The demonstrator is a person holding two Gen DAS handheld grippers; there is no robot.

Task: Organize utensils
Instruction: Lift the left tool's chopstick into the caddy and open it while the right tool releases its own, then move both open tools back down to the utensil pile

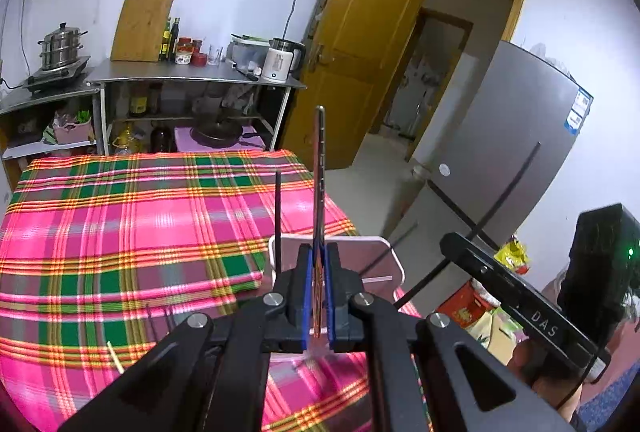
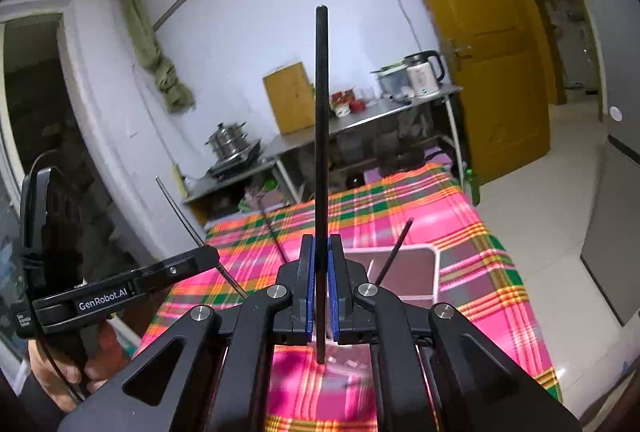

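The left gripper (image 1: pixel 319 296) is clamped on a metal utensil (image 1: pixel 319 167), the right gripper (image 2: pixel 319 296) on a black chopstick (image 2: pixel 321 135) — both stand upright, with the white tray (image 2: pixel 434 272) just ahead and below

We held the L gripper (image 1: pixel 319 296) w/ jaws clamped, blue pads (image 1: pixel 306 296) pressed on a thin metal utensil (image 1: pixel 319 167) standing upward. The R gripper (image 2: pixel 319 296) was likewise clamped, on a black chopstick (image 2: pixel 321 135). In the R wrist view, our left hand (image 2: pixel 76 364) wrapped the L unit's handle; both grippers pointed slightly downward.
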